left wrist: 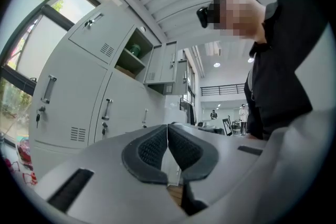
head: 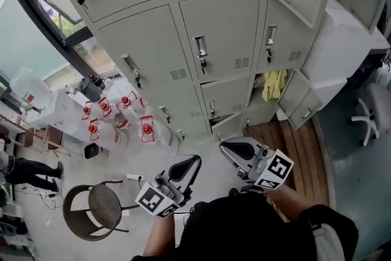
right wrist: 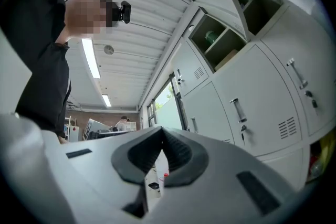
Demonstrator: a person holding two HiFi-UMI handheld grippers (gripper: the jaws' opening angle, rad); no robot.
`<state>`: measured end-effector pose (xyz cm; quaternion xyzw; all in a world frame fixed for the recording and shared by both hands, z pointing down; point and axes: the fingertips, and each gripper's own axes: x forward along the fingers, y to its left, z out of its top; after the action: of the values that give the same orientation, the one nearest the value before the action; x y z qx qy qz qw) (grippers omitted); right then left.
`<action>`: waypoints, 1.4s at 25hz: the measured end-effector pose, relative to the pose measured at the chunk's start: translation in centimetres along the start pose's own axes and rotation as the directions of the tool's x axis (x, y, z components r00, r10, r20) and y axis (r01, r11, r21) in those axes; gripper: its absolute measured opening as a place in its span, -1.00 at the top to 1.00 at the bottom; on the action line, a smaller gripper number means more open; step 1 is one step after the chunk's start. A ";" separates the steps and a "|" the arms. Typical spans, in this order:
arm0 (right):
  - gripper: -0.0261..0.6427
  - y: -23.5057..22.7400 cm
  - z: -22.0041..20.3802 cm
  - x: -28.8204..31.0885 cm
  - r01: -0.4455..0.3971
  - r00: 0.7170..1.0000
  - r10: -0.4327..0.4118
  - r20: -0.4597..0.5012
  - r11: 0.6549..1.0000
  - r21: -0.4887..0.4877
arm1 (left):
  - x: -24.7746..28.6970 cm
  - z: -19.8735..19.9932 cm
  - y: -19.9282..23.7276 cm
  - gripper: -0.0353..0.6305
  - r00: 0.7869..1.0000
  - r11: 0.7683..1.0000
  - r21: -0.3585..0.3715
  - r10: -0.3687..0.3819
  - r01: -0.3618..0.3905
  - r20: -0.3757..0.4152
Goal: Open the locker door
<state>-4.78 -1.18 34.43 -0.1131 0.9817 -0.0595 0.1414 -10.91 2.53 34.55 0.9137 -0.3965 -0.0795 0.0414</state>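
A bank of grey lockers (head: 183, 40) fills the head view. The middle door (head: 220, 40) stands closed, with a metal handle (head: 200, 46) and a key below it. My left gripper (head: 193, 161) is held low in front of the lockers, shut and empty, well short of any door. To its right my right gripper (head: 226, 145) is also shut on nothing. In the left gripper view the jaws (left wrist: 168, 136) meet, with a locker handle (left wrist: 107, 108) off to the left. The right gripper view shows closed jaws (right wrist: 161, 144) and a door handle (right wrist: 237, 110) to the right.
Several red-capped water bottles (head: 116, 116) stand on the floor at the left. A round wicker stool (head: 98, 211) is near my left side. Lower right locker doors (head: 299, 101) hang open beside a yellow cloth (head: 275, 84). An office chair (head: 372, 113) is far right.
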 end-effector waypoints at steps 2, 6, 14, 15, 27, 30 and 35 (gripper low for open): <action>0.89 -1.6 -0.5 1.0 -0.001 1.000 0.001 -0.002 1.000 0.020 | 0.5 1.0 1.3 0.84 1.000 1.000 0.016 -0.001 0.001 0.022; 0.89 -4.6 -2.0 3.6 0.000 1.000 0.000 -0.027 1.000 0.027 | 1.5 0.6 5.4 0.84 1.000 1.000 -0.001 0.007 -0.007 -0.025; 0.89 -10.5 -2.0 10.0 0.127 0.991 -0.128 -0.026 0.991 -0.036 | 3.2 0.9 14.5 0.84 0.991 0.988 -0.078 -0.133 0.133 0.013; 0.89 -11.2 -2.0 10.8 0.147 0.989 -0.148 -0.023 0.988 -0.041 | 3.6 1.2 15.5 0.84 0.987 0.984 -0.074 -0.159 0.160 0.014; 0.89 -18.8 -1.4 17.7 0.356 0.931 -0.365 -0.020 0.919 -0.167 | 7.1 1.7 24.5 0.84 0.927 0.917 -0.137 -0.373 0.374 0.034; 0.88 -21.1 -0.8 18.2 0.400 0.913 -0.408 0.002 0.895 -0.195 | 8.2 1.6 25.6 0.84 0.913 0.901 -0.150 -0.407 0.408 0.037; 0.85 -23.8 -0.3 17.9 0.378 0.922 -0.386 0.004 0.902 -0.208 | 9.9 0.7 27.0 0.84 0.932 0.925 -0.124 -0.361 0.359 0.004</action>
<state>-16.66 -28.46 33.50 -0.3161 0.9437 0.0134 0.0960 -23.71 -23.14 36.49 0.9673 -0.2160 -0.1015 0.0856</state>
